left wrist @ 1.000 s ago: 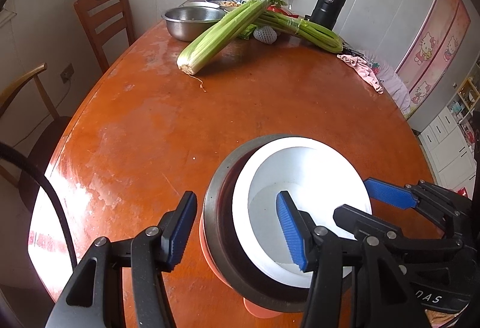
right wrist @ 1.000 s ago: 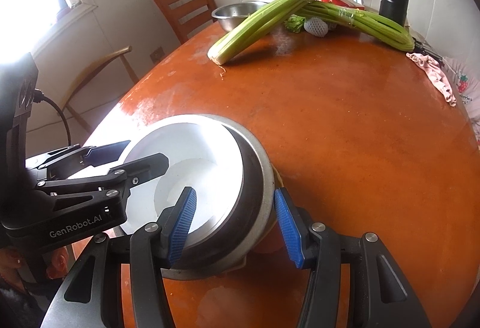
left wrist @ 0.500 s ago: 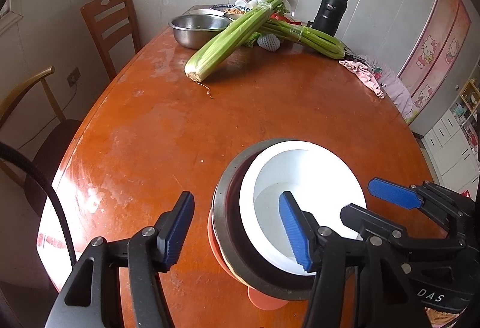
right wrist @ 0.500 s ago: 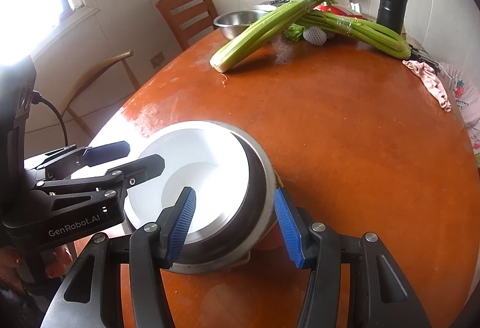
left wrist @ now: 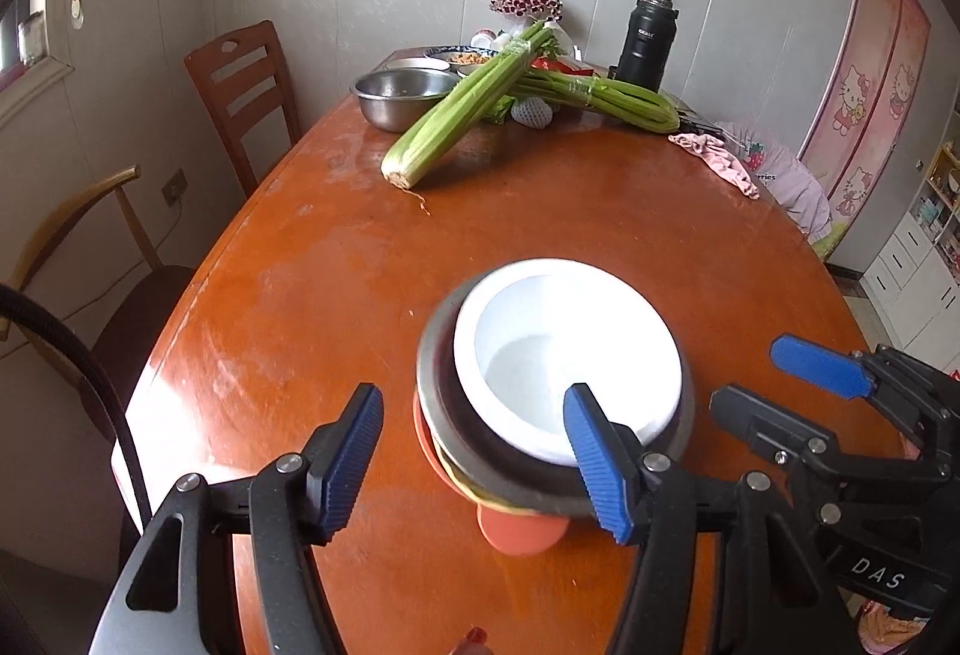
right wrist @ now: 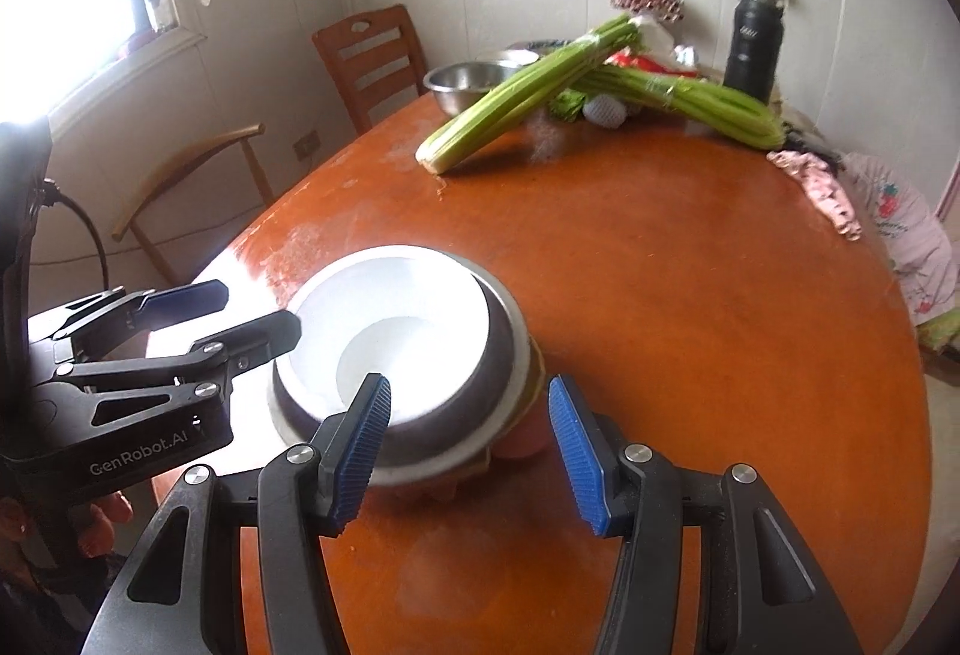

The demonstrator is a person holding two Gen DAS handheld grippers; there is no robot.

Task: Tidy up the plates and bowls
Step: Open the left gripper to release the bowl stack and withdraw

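Observation:
A white bowl (left wrist: 540,331) (right wrist: 390,307) sits nested in a steel bowl (left wrist: 435,373) (right wrist: 492,355), which rests on orange and yellow plates (left wrist: 519,532) (right wrist: 522,436) on the brown table (left wrist: 600,211). My left gripper (left wrist: 474,457) (right wrist: 258,310) hovers at the stack's left side. Its jaws are opening, one pad over the white bowl's rim, the other well clear. My right gripper (right wrist: 471,454) (left wrist: 750,376) straddles the stack's right rim from above. Its jaws are opening too, and neither pad presses on the bowls.
Two celery bunches (left wrist: 462,115), another steel bowl (left wrist: 402,97), a black flask (left wrist: 648,46) and a pink cloth (left wrist: 717,160) lie at the table's far end. Two wooden chairs (left wrist: 240,79) stand along the left edge. A cable (left wrist: 90,373) hangs at the left.
Both grippers have pulled back and risen away from the stack, and their jaws have widened. The stack of bowls and plates has stayed in place on the table.

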